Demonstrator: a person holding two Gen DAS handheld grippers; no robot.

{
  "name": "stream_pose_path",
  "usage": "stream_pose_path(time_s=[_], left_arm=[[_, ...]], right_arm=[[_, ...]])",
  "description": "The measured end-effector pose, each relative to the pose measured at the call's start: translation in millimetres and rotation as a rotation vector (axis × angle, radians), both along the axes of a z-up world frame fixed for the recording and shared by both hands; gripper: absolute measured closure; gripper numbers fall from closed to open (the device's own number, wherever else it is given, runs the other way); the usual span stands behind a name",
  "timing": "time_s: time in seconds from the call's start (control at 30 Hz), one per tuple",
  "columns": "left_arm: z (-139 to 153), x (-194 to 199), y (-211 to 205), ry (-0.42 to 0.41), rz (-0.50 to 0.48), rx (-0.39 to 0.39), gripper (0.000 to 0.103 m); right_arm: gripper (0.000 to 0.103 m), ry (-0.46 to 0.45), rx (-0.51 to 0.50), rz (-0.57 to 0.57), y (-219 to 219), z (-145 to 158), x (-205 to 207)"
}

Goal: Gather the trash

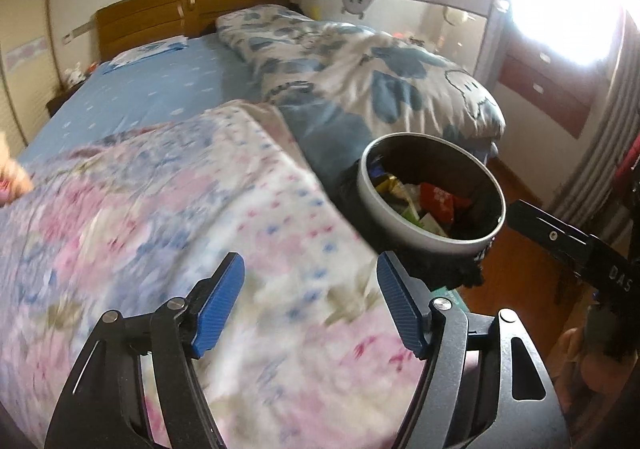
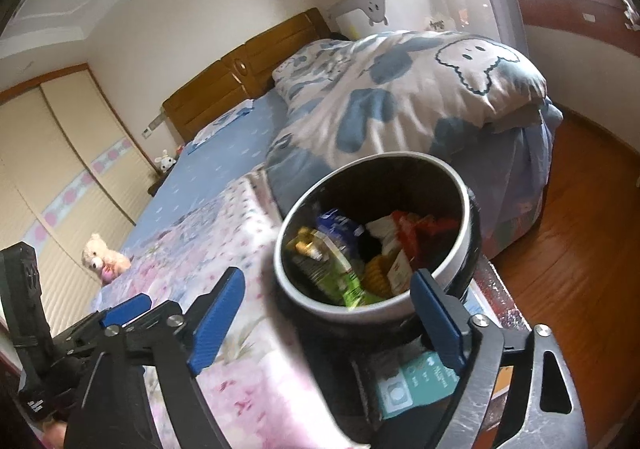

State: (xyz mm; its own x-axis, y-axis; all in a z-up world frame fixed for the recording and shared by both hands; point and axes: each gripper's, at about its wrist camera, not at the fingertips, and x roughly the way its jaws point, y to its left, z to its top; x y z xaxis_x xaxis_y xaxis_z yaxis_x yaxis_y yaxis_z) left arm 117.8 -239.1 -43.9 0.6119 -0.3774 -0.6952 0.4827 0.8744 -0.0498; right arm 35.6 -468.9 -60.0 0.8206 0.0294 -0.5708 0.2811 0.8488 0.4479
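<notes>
Nearest the cameras, the left gripper point(image 1: 310, 303) and right gripper point(image 2: 328, 315) both gape, grasping nothing. Just beyond, one grey bin point(image 2: 464, 217) holds crumpled wrappers point(image 2: 340, 269) beside the floral quilt point(image 1: 168, 209); its print is unreadable. Farther off sit one teddy bear point(image 2: 105, 258) and one wooden headboard point(image 1: 160, 15).

Trash bin point(image 2: 376, 233): round, grey rim, black liner, upright, mouth open. Sits just ahead of right gripper point(image 2: 326, 313), ahead-right of left gripper point(image 1: 310, 305). Holds mixed wrappers point(image 2: 352, 253): green, red, yellow, blue, piled loosely inside
</notes>
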Motion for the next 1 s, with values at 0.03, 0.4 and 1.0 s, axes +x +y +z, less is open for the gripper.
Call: stream_pose_path(time_s=[0.03,0.4,1.0], left_arm=[[-0.2,-2.0,5.5,-0.001,0.010,-0.005,0.032],[16.0,-34.6,80.5,-0.120,0.154,-0.080,0.026],[40.3,-78.3,120.3,-0.432,0.346,-0.042,0.000]], right_arm=[[0.015,-0.004,-0.004,0.003,3.9,0.6,-1.2],[0.010,-0.094,-0.113,0.065,67.7,21.0,-19.6],[0.000,-0.265,-0.325,0.084,114.8,45.9,-22.9]])
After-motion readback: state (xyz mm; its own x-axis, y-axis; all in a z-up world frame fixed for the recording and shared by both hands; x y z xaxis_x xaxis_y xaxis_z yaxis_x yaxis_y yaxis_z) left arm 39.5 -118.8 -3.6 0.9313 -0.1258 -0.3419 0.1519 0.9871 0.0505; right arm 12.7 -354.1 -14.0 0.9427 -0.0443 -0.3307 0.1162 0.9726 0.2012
